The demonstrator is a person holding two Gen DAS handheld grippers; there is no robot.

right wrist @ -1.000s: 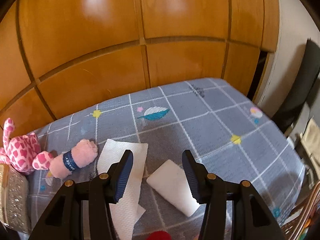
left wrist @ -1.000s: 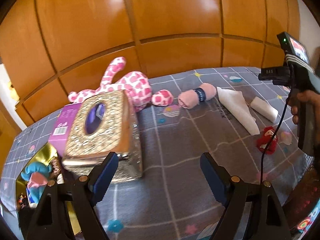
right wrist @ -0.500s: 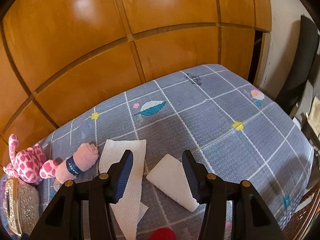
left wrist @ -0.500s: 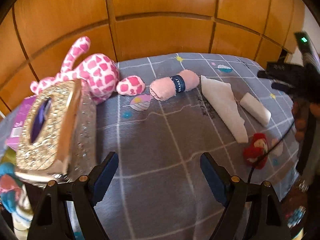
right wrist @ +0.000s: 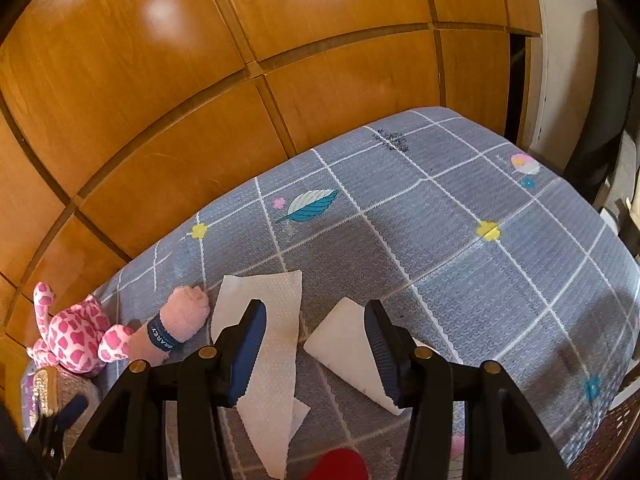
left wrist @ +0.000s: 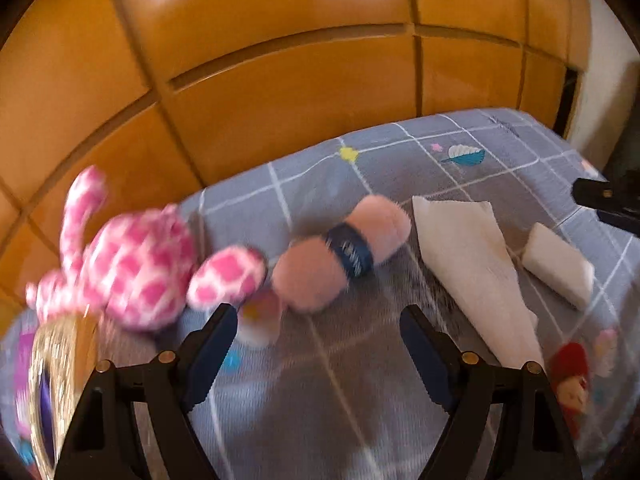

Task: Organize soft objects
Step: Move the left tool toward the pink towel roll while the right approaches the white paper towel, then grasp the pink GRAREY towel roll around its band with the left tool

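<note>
Left wrist view: the left gripper has its fingers wide apart with nothing between them, and it points down at the pink yarn roll. The spread appears chosen to span the roll's width. The roll lies on its side on the grey checked bed cover, its near end just beside the foot of the pink spotted plush toy. It looks fuzzy and plump, with a dark blue band around its middle. A paper towel lies beside the roll, a folded white cloth lies past that, and a small red-haired doll sits near the frame edge

Right wrist view: the right gripper hangs above the cloth with its fingers partly apart and empty, apparently waiting. The roll lies left of the towel, with the toy further left
</note>
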